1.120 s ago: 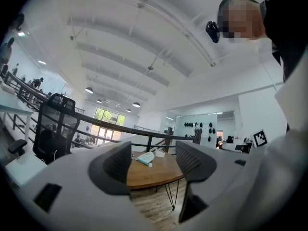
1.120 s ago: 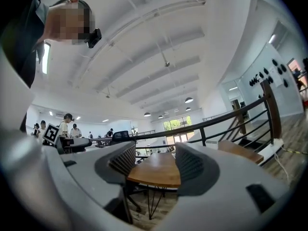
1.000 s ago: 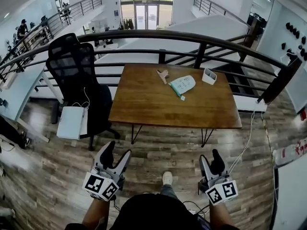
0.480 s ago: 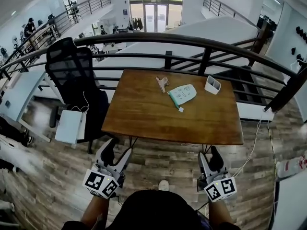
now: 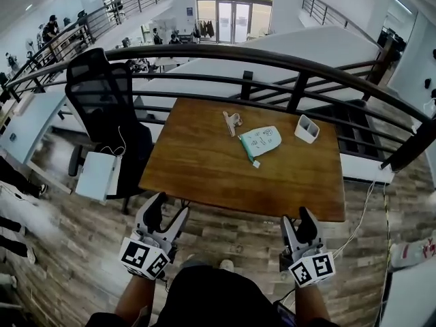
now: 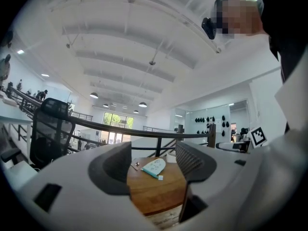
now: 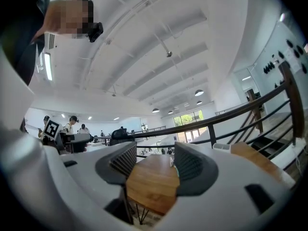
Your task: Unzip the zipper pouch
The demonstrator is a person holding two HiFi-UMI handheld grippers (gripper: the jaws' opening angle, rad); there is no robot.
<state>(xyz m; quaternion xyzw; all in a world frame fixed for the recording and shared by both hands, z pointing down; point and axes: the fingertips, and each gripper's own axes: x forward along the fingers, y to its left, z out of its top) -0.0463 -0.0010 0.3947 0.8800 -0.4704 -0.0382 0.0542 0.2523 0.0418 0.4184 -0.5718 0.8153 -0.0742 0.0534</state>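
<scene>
A pale green zipper pouch (image 5: pixel 260 142) lies on the far middle of a wooden table (image 5: pixel 204 162), its zipper edge toward the left. It also shows small between the jaws in the left gripper view (image 6: pixel 154 166). My left gripper (image 5: pixel 165 218) is held low in front of the table's near left corner, open and empty. My right gripper (image 5: pixel 298 229) hovers before the near right edge, also open with nothing between its jaws. Both are well short of the pouch.
A metal binder clip (image 5: pixel 232 121) lies left of the pouch and a white cup-like box (image 5: pixel 306 129) stands at the far right of the table. A black office chair (image 5: pixel 105 107) stands to the left with a white box (image 5: pixel 95 176) on it. A dark railing (image 5: pixel 286 67) runs behind the table.
The view has moved closer to the table; the pouch and table sit lower and larger in the head view. Both grippers stay low in front, open.
</scene>
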